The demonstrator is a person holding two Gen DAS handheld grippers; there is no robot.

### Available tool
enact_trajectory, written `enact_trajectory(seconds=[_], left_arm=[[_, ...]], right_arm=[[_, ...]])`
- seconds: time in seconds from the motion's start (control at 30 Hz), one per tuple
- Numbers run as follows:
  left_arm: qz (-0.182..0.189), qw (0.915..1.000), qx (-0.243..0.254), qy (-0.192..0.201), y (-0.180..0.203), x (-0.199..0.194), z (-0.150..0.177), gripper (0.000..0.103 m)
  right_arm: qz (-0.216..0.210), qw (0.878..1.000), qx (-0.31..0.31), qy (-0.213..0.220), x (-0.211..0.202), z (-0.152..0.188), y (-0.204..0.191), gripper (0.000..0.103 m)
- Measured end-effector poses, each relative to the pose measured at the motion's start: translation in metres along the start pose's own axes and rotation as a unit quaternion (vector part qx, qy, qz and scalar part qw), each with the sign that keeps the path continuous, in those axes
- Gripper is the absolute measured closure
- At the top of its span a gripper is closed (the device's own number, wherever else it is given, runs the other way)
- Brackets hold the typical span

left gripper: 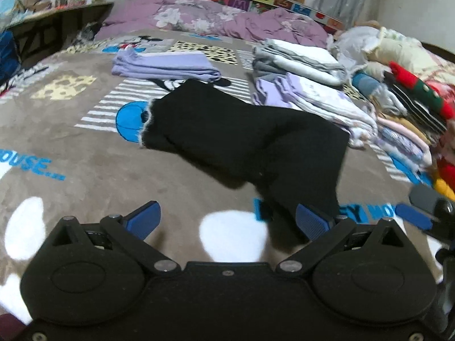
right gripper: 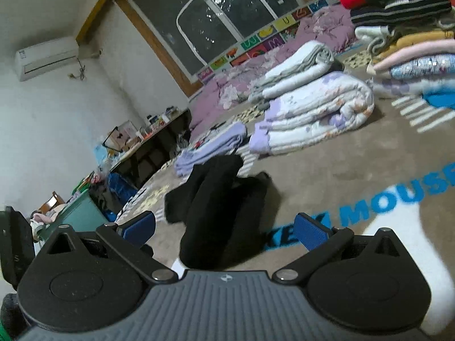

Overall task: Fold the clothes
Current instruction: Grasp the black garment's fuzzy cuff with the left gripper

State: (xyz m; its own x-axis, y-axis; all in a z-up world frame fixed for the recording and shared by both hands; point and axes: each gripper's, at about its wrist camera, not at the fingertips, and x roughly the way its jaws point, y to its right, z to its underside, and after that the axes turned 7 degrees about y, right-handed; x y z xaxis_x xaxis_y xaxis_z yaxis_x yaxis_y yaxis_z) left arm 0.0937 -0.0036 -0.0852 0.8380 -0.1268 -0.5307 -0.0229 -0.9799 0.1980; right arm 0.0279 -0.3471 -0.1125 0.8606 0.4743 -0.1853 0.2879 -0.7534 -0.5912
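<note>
A black garment [left gripper: 244, 142] lies loosely folded on the brown cartoon-print blanket [left gripper: 85, 164], with a frayed pale hem at its far left end. My left gripper [left gripper: 229, 221] hovers open just before its near corner, and the right fingertip [left gripper: 312, 221] overlaps the cloth's edge. In the right wrist view the same black garment [right gripper: 221, 207] runs away from me in rumpled ridges. My right gripper [right gripper: 224, 230] is open, its near end lying between the spread fingers, nothing pinched. The right gripper's blue fingertip [left gripper: 412, 216] shows at the left view's right edge.
Folded stacks line the far side: a lilac piece [left gripper: 167, 66], a white and grey stack [left gripper: 295, 56], a floral quilted bundle [left gripper: 312, 102] and a colourful pile [left gripper: 406, 108]. A purple duvet [left gripper: 213, 20] lies behind; a cluttered desk [left gripper: 57, 22] stands at left.
</note>
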Motion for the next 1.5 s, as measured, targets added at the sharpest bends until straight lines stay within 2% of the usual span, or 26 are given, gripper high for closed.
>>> enact_trajectory(seconds=[0.1, 0.3, 0.4, 0.47, 0.57, 0.67, 0.73, 0.8, 0.87, 0.9, 0.93, 0.97, 1.0, 1.03, 1.13, 1.33, 1.5], left_arm=[[-0.001, 0.9997, -0.026, 0.005, -0.01, 0.014, -0.008, 0.002], [0.0, 0.9928, -0.114, 0.037, -0.043, 0.041, -0.03, 0.017], [-0.015, 0.9924, -0.112, 0.049, -0.052, 0.052, -0.044, 0.026], [-0.019, 0.9927, -0.107, 0.051, -0.059, 0.061, -0.05, 0.029], [-0.026, 0.9935, -0.098, 0.051, -0.069, 0.075, -0.057, 0.032], [-0.033, 0.994, -0.092, 0.049, -0.08, 0.091, -0.06, 0.035], [-0.039, 0.9945, -0.087, 0.044, -0.086, 0.102, -0.061, 0.045], [-0.021, 0.9954, -0.089, 0.03, -0.09, 0.114, -0.06, 0.051], [-0.012, 0.9956, -0.089, 0.024, -0.092, 0.122, -0.059, 0.054], [-0.009, 0.9962, -0.083, 0.022, -0.091, 0.125, -0.058, 0.062], [-0.011, 0.9967, -0.077, 0.021, -0.089, 0.127, -0.058, 0.078], [-0.013, 0.9972, -0.071, 0.02, -0.088, 0.128, -0.057, 0.084], [-0.017, 0.9971, -0.069, 0.025, -0.087, 0.126, -0.057, 0.094], [-0.02, 0.997, -0.067, 0.031, -0.087, 0.123, -0.056, 0.099], [-0.02, 0.9949, -0.074, 0.065, -0.087, 0.098, -0.059, 0.1], [-0.029, 0.9867, -0.068, 0.145, -0.1, 0.01, -0.074, 0.101], [-0.068, 0.9789, -0.055, 0.185, -0.127, -0.057, -0.083, 0.101]], right_arm=[[-0.011, 1.0, 0.018, -0.003, 0.008, -0.001, 0.012, 0.0], [-0.03, 0.993, 0.108, -0.043, 0.034, 0.012, 0.041, 0.0], [-0.014, 0.992, 0.12, -0.039, 0.041, 0.015, 0.046, 0.0], [0.0, 0.992, 0.123, -0.035, 0.044, 0.015, 0.05, 0.0], [-0.012, 0.988, 0.148, -0.031, 0.052, 0.013, 0.06, 0.0], [-0.017, 0.989, 0.142, -0.025, 0.064, 0.008, 0.065, 0.0], [-0.018, 0.989, 0.148, -0.021, 0.071, 0.005, 0.07, 0.0], [-0.021, 0.989, 0.147, -0.022, 0.079, 0.003, 0.073, 0.0], [-0.024, 0.989, 0.142, -0.024, 0.085, 0.003, 0.075, 0.0], [-0.026, 0.99, 0.14, -0.025, 0.088, 0.003, 0.075, 0.0], [-0.028, 0.99, 0.138, -0.025, 0.091, 0.003, 0.076, 0.0], [-0.03, 0.99, 0.135, -0.026, 0.093, 0.003, 0.076, 0.0], [-0.03, 0.99, 0.132, -0.027, 0.093, 0.003, 0.076, 0.0], [-0.031, 0.991, 0.128, -0.026, 0.093, 0.004, 0.075, 0.0], [-0.034, 0.991, 0.123, -0.024, 0.093, 0.005, 0.075, 0.0], [-0.037, 0.992, 0.123, -0.018, 0.09, 0.006, 0.073, 0.0], [-0.04, 0.992, 0.116, -0.02, 0.088, 0.005, 0.069, 0.0]])
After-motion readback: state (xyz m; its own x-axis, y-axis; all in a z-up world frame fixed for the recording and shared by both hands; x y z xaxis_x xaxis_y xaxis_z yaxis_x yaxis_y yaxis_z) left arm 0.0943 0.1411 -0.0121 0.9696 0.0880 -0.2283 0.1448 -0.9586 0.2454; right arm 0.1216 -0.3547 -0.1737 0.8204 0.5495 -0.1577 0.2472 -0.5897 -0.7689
